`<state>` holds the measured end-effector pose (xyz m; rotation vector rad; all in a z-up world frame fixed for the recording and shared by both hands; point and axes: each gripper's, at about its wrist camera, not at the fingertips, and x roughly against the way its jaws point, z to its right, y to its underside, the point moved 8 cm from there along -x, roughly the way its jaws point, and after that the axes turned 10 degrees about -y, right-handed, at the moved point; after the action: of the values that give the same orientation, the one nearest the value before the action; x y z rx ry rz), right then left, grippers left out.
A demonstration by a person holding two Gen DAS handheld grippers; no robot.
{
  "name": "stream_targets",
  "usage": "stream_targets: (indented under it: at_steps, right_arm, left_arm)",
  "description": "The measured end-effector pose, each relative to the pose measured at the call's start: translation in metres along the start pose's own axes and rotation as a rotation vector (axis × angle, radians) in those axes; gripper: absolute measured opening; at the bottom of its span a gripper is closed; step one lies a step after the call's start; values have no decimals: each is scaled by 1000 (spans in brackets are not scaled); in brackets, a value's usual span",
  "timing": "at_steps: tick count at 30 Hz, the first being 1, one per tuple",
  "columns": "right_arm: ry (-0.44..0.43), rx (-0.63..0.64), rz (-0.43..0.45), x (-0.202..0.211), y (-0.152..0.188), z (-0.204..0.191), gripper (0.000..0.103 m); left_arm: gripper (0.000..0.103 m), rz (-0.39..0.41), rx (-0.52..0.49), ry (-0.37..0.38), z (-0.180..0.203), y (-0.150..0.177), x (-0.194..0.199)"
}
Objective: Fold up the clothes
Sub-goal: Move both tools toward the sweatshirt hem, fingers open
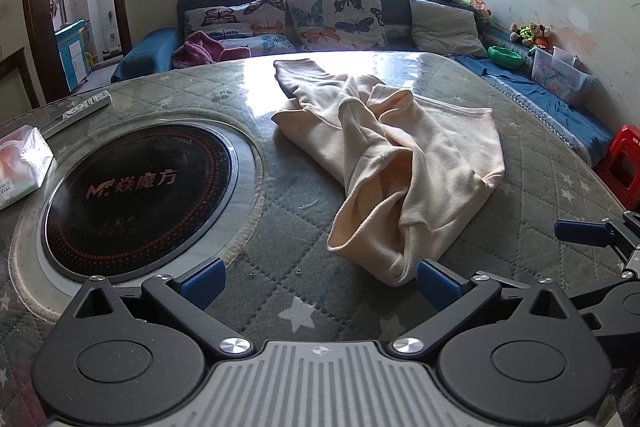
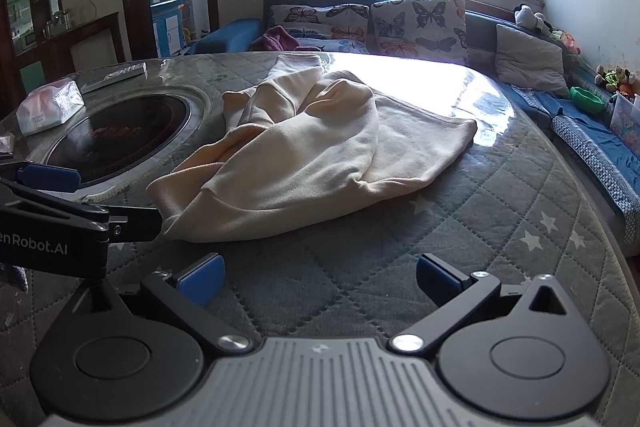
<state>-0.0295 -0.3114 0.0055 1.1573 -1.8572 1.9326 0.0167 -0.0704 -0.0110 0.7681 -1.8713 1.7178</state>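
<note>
Living room, sofa with butterfly cushions [image 1: 336, 13] under a bright window; work surface is a round table with a grey quilted star-print cover [image 2: 500, 211] under a glossy clear sheet, dark round induction cooktop [image 1: 140, 187] set into it, tissue pack [image 1: 22, 163] and a remote [image 1: 86, 105] off to the far left. The cream fleece garment [image 1: 404, 163] lies crumpled mid-table, right of the cooktop, not flat: fabric bunched into a ridge through the middle, one long tube-like part trailing toward the window, a ribbed hem or cuff end nearest me. Could be a sweatshirt or trousers, can't tell. My left gripper [image 1: 320, 281] has both blue pads spread wide, holding nothing, just short of the near hem. My right gripper [image 2: 320, 279] is likewise spread wide and empty, over bare cover, garment ahead and slightly left. Reads as the very start: nothing folded, no grasp yet. Next move, I'd say: pinch the near hem at two corners, one per gripper, and pull flat before any fold. Soft fleece will probably drag and bunch on that slick sheet.
</note>
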Motion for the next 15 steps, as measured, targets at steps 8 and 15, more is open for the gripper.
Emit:
stream_targets:
  at_steps: [8, 15]
  right_arm:
    - [0, -1, 4, -1, -3, 1, 103]
    - [0, 1, 4, -3, -7, 1, 103]
  left_arm:
    - [103, 4, -4, 1, 1, -4, -1]
    - [103, 6, -6, 1, 1, -7, -3]
